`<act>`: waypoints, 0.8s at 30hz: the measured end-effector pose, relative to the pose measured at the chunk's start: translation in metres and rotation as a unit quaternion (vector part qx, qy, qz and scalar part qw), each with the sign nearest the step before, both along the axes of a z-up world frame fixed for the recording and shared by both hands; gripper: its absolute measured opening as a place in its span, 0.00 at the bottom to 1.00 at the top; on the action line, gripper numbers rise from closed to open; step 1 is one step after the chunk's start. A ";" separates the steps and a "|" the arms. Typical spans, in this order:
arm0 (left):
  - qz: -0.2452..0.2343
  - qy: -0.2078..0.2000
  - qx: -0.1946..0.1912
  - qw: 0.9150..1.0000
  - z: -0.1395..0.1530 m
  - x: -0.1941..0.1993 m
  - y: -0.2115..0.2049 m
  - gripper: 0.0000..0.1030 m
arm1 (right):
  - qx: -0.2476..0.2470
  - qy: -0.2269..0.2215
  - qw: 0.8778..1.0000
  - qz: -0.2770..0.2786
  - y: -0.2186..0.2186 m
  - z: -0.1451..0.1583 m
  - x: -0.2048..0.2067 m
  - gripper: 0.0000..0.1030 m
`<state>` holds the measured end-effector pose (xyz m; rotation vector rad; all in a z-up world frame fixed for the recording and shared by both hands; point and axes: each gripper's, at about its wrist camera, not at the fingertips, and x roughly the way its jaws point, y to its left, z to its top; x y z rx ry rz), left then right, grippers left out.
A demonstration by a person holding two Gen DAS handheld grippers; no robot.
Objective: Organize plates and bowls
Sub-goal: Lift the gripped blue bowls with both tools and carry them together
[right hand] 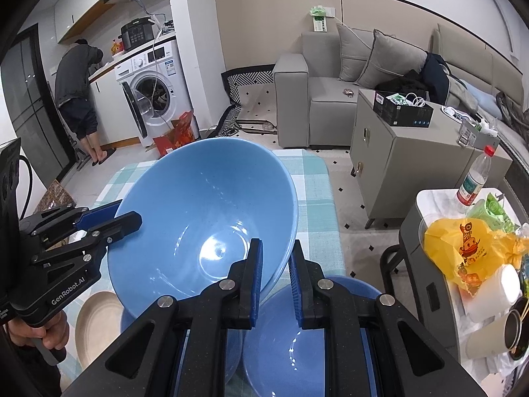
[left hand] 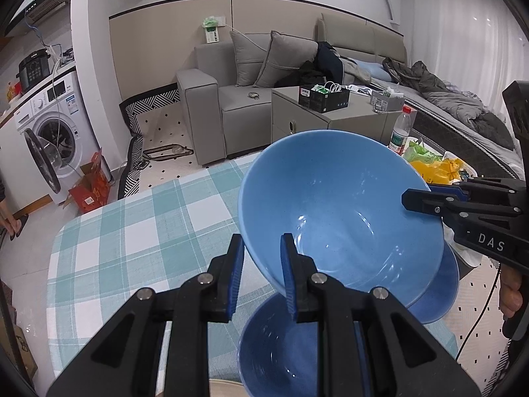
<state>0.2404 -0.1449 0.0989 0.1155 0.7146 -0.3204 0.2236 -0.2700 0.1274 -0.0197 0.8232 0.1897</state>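
Left tool (left hand: 259, 276) and right tool (right hand: 276, 279) both clamped on opposite rims (fingers narrowly parted), facing inward

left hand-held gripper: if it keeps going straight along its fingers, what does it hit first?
Likely the light blue bowl itself: the left hand-held gripper already straddles its near rim, so going forward pushes deeper onto the bowl wall. The right hand-held gripper holds the far rim.

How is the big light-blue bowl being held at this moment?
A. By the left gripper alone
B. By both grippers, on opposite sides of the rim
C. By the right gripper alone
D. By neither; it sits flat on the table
B: the left gripper and the right gripper each straddle the rim of the tilted bowl from opposite sides.
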 end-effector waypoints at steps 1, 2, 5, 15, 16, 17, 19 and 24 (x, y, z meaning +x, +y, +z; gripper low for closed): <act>0.001 0.000 0.000 1.000 0.000 -0.002 0.001 0.20 | 0.000 0.000 1.000 0.001 0.001 0.000 -0.002 0.15; 0.001 -0.001 -0.001 1.000 0.000 -0.004 0.003 0.20 | -0.001 -0.001 1.000 0.002 0.002 0.001 -0.004 0.15; 0.003 -0.003 -0.001 1.000 0.000 -0.012 0.006 0.20 | -0.003 -0.003 1.000 0.005 0.007 0.002 -0.011 0.15; 0.009 -0.007 0.004 1.000 -0.004 -0.034 0.014 0.20 | -0.001 -0.010 1.000 0.012 0.018 0.000 -0.036 0.15; 0.010 -0.006 0.004 1.000 -0.005 -0.036 0.015 0.20 | -0.001 -0.010 1.000 0.013 0.019 -0.001 -0.038 0.15; 0.011 -0.005 0.004 1.000 -0.006 -0.038 0.016 0.20 | -0.001 -0.009 1.000 0.014 0.020 -0.002 -0.039 0.15; 0.012 -0.003 0.004 1.000 -0.008 -0.042 0.018 0.20 | -0.003 -0.006 1.000 0.016 0.022 -0.004 -0.042 0.15; 0.018 -0.001 0.002 1.000 -0.012 -0.051 0.021 0.20 | -0.006 -0.004 1.000 0.023 0.027 -0.009 -0.051 0.15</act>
